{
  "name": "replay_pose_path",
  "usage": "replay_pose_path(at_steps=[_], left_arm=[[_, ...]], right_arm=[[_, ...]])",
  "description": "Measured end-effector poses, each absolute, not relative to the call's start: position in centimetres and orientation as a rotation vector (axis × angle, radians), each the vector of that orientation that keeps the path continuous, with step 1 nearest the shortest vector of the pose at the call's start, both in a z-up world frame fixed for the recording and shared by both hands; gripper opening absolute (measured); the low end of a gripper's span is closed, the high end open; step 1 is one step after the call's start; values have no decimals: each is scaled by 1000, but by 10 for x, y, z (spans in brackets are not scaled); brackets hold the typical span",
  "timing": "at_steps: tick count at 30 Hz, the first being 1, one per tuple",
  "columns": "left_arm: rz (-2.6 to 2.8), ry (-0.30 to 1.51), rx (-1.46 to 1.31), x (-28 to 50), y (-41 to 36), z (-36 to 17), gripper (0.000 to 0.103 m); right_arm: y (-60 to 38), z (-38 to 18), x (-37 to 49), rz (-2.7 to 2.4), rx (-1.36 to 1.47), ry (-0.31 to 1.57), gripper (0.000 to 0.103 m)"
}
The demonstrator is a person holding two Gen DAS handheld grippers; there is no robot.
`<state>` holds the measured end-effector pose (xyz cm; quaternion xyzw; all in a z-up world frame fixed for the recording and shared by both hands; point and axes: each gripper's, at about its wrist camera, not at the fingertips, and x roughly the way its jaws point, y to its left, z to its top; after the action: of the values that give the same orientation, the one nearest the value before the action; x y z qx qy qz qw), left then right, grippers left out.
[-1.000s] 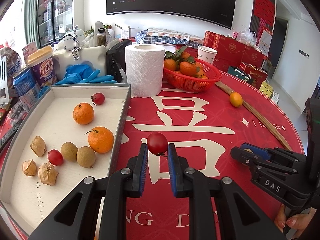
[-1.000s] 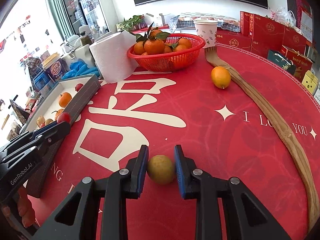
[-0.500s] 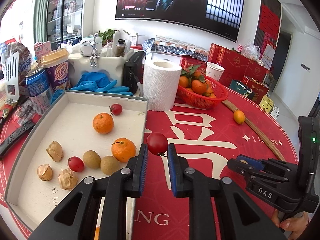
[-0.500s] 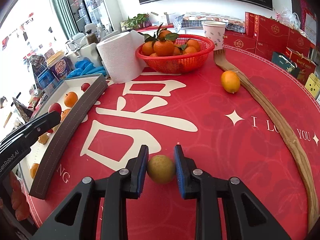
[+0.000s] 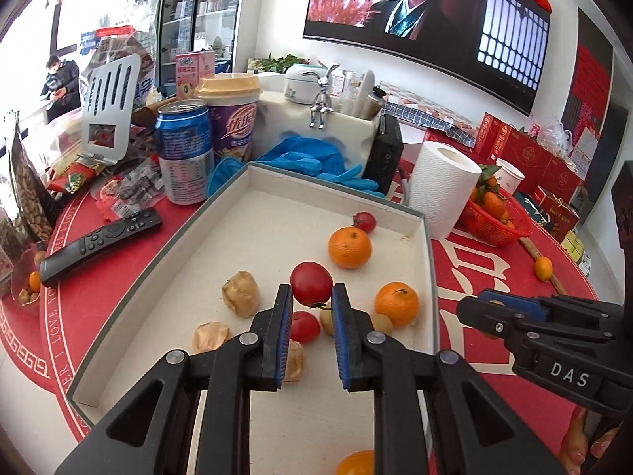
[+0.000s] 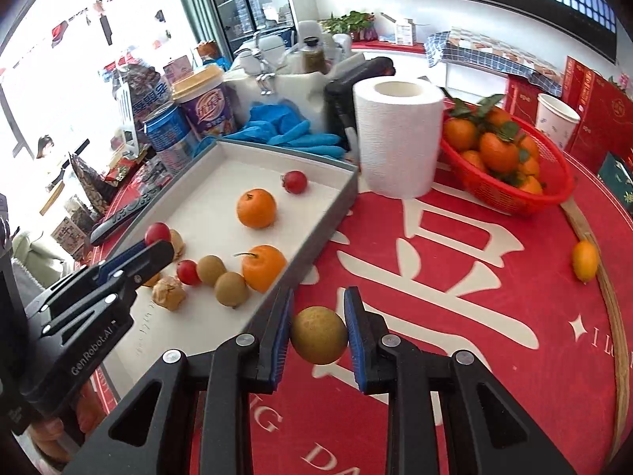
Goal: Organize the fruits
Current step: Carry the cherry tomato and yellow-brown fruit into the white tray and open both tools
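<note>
My left gripper is shut on a small red tomato and hangs over the white tray. In the tray lie two oranges, two more tomatoes, brown longans and wrinkled walnuts. My right gripper is shut on a brown-green longan, just right of the tray's grey wall, above the red cloth. The left gripper with its tomato also shows in the right wrist view.
A paper roll and a red basket of tangerines stand behind the tray. A kumquat lies by a wooden strip. Blue gloves, a can, a cup and a remote crowd the tray's left and far sides.
Both grippers have moved left with their fruit. The left one has gone from over the red cloth to over the tray; the right one has come up to the tray's edge.
</note>
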<state>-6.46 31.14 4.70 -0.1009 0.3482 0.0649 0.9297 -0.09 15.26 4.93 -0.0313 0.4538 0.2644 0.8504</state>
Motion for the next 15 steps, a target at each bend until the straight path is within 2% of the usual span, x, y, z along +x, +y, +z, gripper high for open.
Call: replay_pose_path(at_steps=[15], left_arm=[[180, 763, -228, -65, 334, 34, 21]], right_arm=[[218, 49, 7, 636, -155, 989, 27]])
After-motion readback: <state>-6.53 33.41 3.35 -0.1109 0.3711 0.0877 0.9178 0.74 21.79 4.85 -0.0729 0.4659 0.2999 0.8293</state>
